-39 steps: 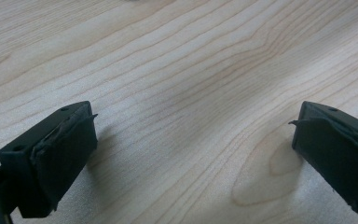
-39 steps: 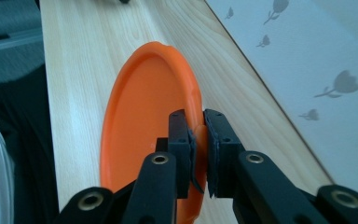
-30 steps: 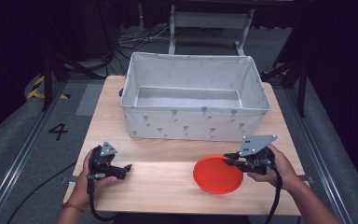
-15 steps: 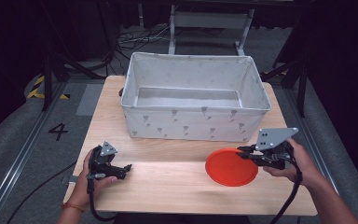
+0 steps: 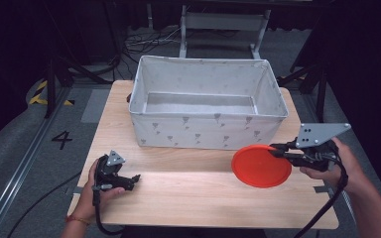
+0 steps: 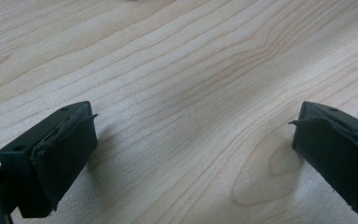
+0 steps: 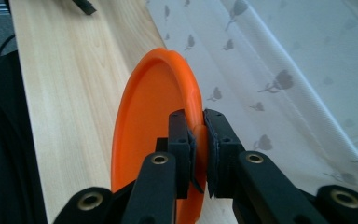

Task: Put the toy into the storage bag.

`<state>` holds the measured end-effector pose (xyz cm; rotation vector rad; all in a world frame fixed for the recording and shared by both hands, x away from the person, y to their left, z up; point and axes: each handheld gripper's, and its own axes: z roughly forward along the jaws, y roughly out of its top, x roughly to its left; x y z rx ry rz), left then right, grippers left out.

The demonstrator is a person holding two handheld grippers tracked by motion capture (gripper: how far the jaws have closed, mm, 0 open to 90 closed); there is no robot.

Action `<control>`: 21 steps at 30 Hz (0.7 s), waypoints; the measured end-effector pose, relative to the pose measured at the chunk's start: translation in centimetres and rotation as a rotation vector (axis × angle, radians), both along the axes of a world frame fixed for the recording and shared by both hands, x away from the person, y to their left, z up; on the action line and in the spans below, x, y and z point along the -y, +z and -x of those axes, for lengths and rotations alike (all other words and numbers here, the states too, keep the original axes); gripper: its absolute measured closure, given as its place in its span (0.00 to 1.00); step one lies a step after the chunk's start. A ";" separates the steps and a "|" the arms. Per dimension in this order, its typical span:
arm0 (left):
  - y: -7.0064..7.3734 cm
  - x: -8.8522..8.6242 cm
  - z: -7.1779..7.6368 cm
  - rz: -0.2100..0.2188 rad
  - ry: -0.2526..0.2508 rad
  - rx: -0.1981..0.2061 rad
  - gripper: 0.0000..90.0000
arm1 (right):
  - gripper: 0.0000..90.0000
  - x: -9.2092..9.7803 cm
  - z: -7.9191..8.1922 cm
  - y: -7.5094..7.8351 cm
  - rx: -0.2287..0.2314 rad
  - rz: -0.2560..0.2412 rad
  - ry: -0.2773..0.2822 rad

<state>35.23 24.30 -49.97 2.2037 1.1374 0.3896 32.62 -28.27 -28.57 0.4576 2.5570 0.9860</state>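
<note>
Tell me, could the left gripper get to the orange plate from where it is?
Probably yes. The left gripper rests open on bare table, with nothing between it and the plate, though the right gripper already clamps the plate's rim.

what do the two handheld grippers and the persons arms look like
Both grippers, left gripper and right gripper, are black with two blocky padded jaws, a grey three-cornered plate on top and a trailing black cable. Brass-coloured pivots show on the right one. Forearms are unsleeved; a thin band circles the left wrist.

Light wood desk, grey floor with a painted number 4, cables, metal frame behind.
</note>
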 end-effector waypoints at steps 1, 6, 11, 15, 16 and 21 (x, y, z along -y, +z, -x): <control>0.0 0.0 0.0 0.000 0.000 0.000 0.00 | 0.91 0.1 0.0 0.2 0.000 -0.002 0.000; 0.0 0.0 0.0 0.000 0.000 0.000 0.00 | 0.91 0.5 -0.1 1.0 0.003 0.001 -0.007; 0.0 0.0 0.0 0.000 0.000 0.000 0.00 | 0.91 0.9 -0.2 1.7 -0.001 0.011 -0.012; 0.0 0.0 0.0 0.001 0.000 -0.003 0.00 | 0.91 0.9 -0.1 2.5 0.002 0.031 -0.011; 0.0 0.0 0.0 0.001 0.001 -0.003 0.00 | 0.91 0.9 -0.1 2.7 0.004 0.034 -0.006; 0.0 0.0 0.0 0.001 0.001 -0.003 0.00 | 0.91 0.9 -0.2 3.7 0.012 0.045 -0.006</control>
